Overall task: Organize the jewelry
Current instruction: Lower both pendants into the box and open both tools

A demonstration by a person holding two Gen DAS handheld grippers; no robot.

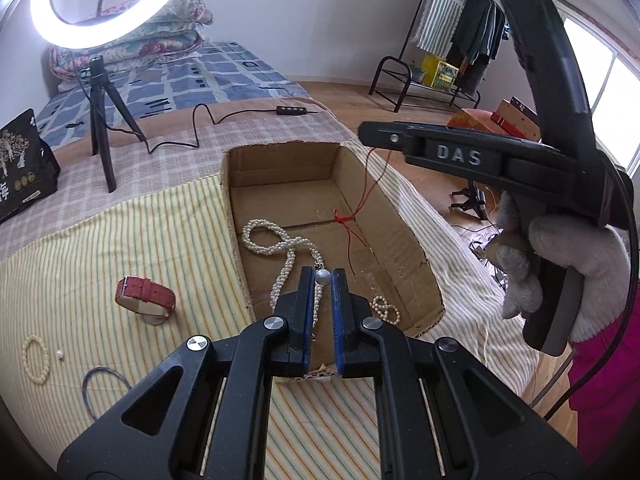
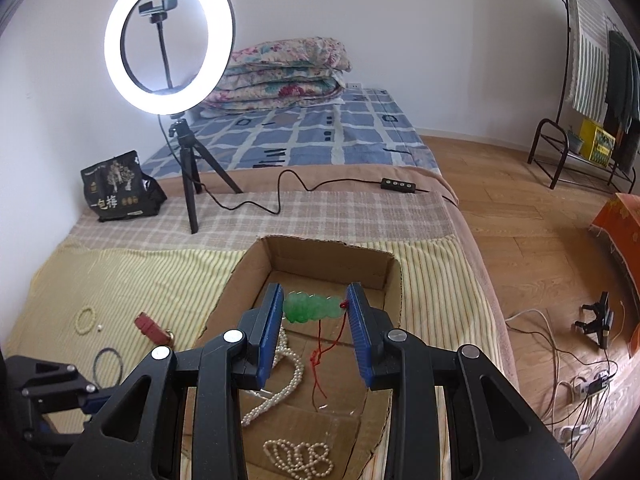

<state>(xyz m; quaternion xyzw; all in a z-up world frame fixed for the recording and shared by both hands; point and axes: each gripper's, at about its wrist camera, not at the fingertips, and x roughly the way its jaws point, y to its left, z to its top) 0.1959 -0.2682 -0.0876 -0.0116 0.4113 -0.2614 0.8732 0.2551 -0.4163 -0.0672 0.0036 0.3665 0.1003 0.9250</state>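
Note:
A cardboard box [image 1: 416, 248] [image 2: 394, 276] sits on the striped cloth. My left gripper [image 1: 323, 276] is shut on a grey pearl bead [image 1: 322, 277] over the box's near end. A white pearl necklace [image 1: 264, 236] [image 2: 292, 376] and a small pearl bracelet [image 1: 386, 310] [image 2: 300, 458] lie in the box. My right gripper [image 2: 314, 306] is shut on a green jade pendant [image 2: 312, 307] above the box; its red cord [image 2: 320, 360] [image 1: 360, 208] hangs down into the box. The right gripper also shows in the left wrist view [image 1: 362, 134].
On the cloth left of the box lie a red-strapped watch [image 1: 146, 296] [image 2: 152, 328], a cream bead bracelet [image 1: 36, 360] [image 2: 86, 320], a loose pearl [image 1: 60, 355] and a dark thin ring [image 1: 104, 388] [image 2: 107, 364]. A ring light tripod [image 2: 192, 184] and a black bag [image 2: 120, 192] stand behind.

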